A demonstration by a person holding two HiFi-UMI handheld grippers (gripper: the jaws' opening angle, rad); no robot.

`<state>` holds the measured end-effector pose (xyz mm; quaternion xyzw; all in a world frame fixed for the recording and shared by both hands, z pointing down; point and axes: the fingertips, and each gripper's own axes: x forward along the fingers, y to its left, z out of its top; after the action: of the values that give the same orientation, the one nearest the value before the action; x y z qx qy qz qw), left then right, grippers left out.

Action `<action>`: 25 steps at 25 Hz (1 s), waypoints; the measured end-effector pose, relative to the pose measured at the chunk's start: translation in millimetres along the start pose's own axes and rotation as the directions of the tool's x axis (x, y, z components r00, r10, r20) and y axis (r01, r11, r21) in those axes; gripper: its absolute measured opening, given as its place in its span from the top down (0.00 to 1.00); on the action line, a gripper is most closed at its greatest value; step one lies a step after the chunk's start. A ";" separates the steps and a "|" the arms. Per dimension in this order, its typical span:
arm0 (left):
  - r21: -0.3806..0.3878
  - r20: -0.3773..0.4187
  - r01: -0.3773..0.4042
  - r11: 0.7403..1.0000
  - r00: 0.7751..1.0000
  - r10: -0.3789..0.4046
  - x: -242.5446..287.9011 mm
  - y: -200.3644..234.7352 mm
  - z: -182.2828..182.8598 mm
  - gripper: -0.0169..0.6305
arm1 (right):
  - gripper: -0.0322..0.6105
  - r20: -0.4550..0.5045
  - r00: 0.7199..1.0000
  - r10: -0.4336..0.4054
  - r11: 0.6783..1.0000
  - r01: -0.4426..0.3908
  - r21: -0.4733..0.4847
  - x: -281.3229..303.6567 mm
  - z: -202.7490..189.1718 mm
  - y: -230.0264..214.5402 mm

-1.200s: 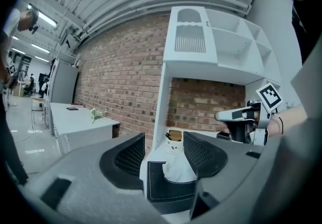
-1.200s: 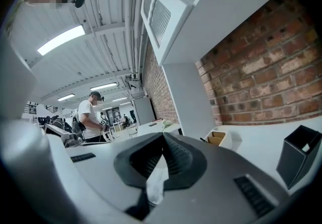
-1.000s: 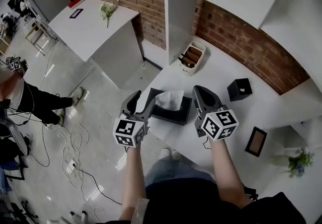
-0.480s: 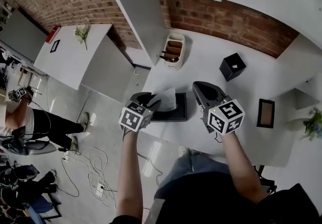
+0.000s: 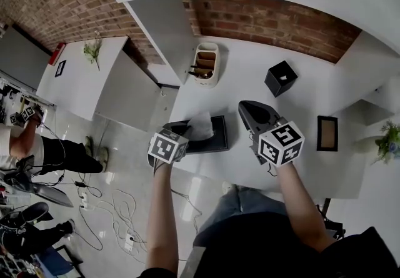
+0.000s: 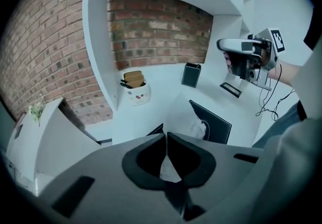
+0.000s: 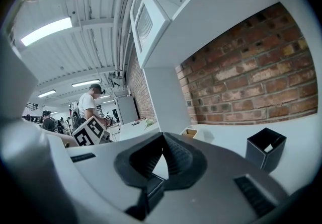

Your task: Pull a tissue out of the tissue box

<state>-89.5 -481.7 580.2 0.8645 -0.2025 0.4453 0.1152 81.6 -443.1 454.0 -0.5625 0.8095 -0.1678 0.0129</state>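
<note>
The left gripper (image 6: 166, 138) has its jaws pressed together at the tips, and they have just been closing. A fold of the white tissue (image 6: 169, 168) is caught between the dark pads (image 6: 143, 160). This gripper points steeply down. Just beyond and below its tips lies the black tissue box (image 6: 217, 126), flat on the white table (image 5: 250, 86) near the front edge. The rest of the tissue stands up out of the slot on top of the box and reaches to the jaws. In the head view these tips are over the left end of the box.

The right gripper (image 7: 162, 141) also has its jaws together at the tips, and it grasps nothing. Only the pale surface behind shows through the small gap lower down between its ribbed pads (image 7: 176, 155). It is held about level above the table, to the right of the box and apart from it, and it does not touch the tissue.

Farther from the left tips, toward the brick wall (image 5: 269, 17), a white holder (image 5: 205, 64) with brown things inside stands beside the white shelf upright (image 5: 165, 27). Beyond the right tips, well apart from them, is a small black open container (image 5: 280, 78). To the right of the right gripper a dark picture frame (image 5: 327, 133) lies flat on the table. Far to the left of the right tips, in the right gripper view, a person (image 7: 89, 106) in a light shirt stands in the room.
</note>
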 end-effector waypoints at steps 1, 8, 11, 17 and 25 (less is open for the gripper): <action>0.004 0.005 -0.005 1.000 1.000 0.004 -0.8 -0.3 0.3 0.95 | 0.95 -0.002 1.000 0.001 1.000 -0.001 -0.001 -0.3 -0.4 1.1; 0.008 0.049 -0.022 1.000 0.999 0.022 -6.6 -2.9 5.6 0.96 | 0.95 -0.014 1.000 0.007 1.000 -0.007 -0.004 -0.7 -1.3 5.6; 0.008 0.082 -0.053 0.999 0.995 0.053 -14.2 3.0 13.6 0.96 | 0.95 -0.012 1.000 0.008 1.000 -0.008 -0.005 -0.8 -0.3 5.3; 0.016 0.140 -0.096 0.995 0.986 0.093 -32.7 10.7 32.2 0.96 | 0.95 -0.008 1.000 0.011 1.000 -0.011 0.001 0.3 1.3 4.7; 0.013 0.229 -0.145 0.989 0.964 0.138 -63.1 16.1 57.3 0.96 | 0.95 0.008 1.000 0.028 1.000 -0.028 -0.003 0.9 7.4 8.4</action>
<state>-88.2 -502.2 496.0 0.8947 -0.2690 0.3534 0.0464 75.2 -443.2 444.8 -0.5517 0.8176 -0.1640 0.0176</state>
